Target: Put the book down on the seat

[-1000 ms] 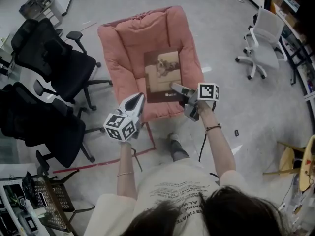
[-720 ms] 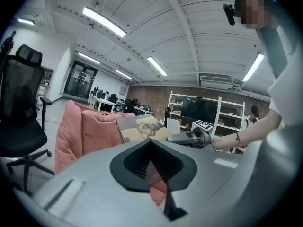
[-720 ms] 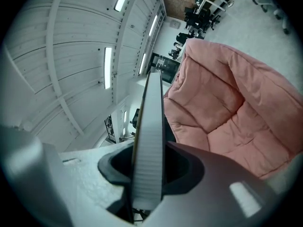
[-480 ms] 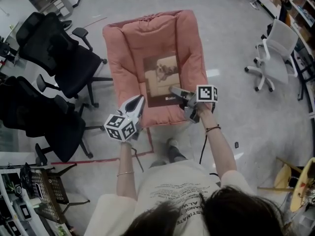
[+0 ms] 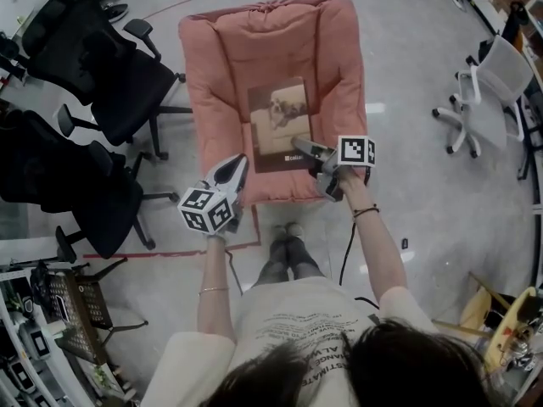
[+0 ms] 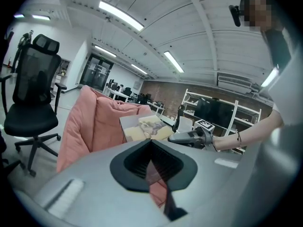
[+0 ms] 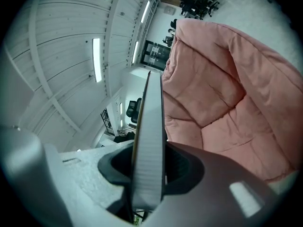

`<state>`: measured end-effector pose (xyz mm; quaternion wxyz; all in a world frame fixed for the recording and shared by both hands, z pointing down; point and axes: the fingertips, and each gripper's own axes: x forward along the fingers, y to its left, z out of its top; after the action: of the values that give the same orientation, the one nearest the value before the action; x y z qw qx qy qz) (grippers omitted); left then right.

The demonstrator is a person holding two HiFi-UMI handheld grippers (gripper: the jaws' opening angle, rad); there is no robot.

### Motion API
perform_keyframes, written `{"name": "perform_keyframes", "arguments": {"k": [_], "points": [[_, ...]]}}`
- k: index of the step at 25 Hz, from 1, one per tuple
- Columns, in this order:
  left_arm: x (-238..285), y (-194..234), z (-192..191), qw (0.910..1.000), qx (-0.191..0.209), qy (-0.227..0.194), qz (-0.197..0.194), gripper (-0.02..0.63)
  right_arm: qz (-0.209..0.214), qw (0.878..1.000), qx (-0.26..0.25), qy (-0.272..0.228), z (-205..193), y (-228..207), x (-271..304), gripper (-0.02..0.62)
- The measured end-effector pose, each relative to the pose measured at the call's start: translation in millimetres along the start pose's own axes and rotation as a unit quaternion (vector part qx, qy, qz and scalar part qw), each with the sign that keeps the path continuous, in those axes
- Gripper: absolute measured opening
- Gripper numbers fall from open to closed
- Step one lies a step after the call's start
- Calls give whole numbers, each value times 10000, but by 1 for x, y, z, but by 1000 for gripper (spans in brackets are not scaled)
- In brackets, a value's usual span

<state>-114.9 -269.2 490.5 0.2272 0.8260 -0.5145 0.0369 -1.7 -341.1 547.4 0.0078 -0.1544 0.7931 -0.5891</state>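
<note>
Right gripper (image 5: 299, 147): jaws are clamped on the near edge of the book (image 5: 280, 124) | book: is held flat, cover up, over the middle of the pink seat (image 5: 222, 66); contact with the cushion cannot be told | left gripper (image 5: 239, 163): jaws are seen together, nothing held, at the seat's near left edge | black office chairs (image 5: 93, 66) are noted at left.

Black office chairs (image 5: 110, 83) and a white chair (image 5: 499, 79) stand on grey floor (image 5: 424, 202).
</note>
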Motion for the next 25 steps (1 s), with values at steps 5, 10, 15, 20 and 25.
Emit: {"name": "perform_keyframes", "arguments": {"k": [5,10,15,20,25], "points": [[14,16,-9,9998,-158,91,47,-12,-166,9997,150,61,3,-23,13,146],[28,29,-20,9994,-268,223,41,-12,-270,9992,174,221,4,-39,27,146],[41,46,-38,9989,-339,314,23,-12,-349,9989,167,265,7,-61,43,146],[54,68,-62,9987,-379,354,24,-13,-462,9981,162,386,-2,-97,62,146],[68,86,-88,9981,-450,428,6,-12,-546,9971,277,446,-13,-131,78,146]]}}
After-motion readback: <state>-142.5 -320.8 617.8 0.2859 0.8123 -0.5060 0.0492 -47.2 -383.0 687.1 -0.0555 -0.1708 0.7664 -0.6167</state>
